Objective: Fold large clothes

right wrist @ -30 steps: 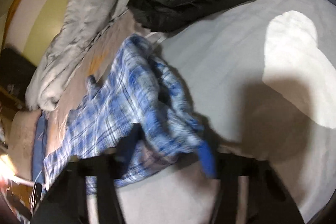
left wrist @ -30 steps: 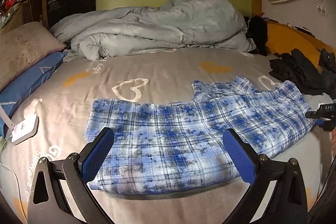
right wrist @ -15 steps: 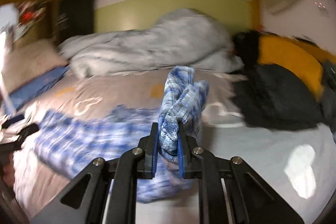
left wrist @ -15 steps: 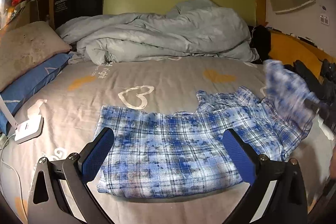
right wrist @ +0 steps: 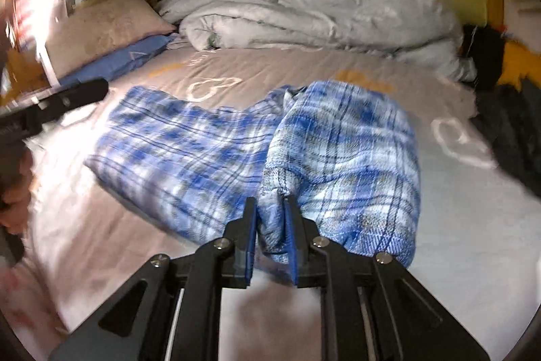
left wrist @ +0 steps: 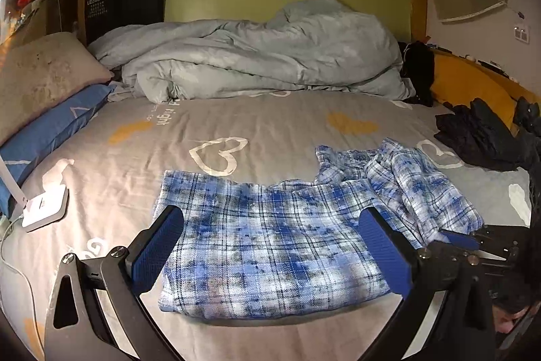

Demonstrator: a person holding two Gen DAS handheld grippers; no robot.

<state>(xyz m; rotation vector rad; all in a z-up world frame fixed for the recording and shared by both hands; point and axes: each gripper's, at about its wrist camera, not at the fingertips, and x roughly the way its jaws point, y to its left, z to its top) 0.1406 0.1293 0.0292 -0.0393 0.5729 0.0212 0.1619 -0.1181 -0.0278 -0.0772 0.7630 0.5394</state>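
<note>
A blue and white plaid garment (left wrist: 270, 235) lies on the grey bed sheet (left wrist: 257, 124); it also shows in the right wrist view (right wrist: 189, 144). Its right end (left wrist: 416, 188) is folded back over itself. My right gripper (right wrist: 270, 219) is shut on that folded end (right wrist: 345, 151) and holds it low over the bed; it shows at the right of the left wrist view (left wrist: 463, 241). My left gripper (left wrist: 270, 249) is open and empty, hovering above the garment's near left part.
A crumpled pale duvet (left wrist: 263, 56) lies at the back. Pillows (left wrist: 44, 110) lie at the left. A white charger with cable (left wrist: 45, 207) lies near the left edge. Dark clothes (left wrist: 483, 134) are piled at the right.
My right gripper closed on the garment's right end, lifted it and carried it leftward over the rest, then lowered it. The left gripper stayed open and drew slightly closer.
</note>
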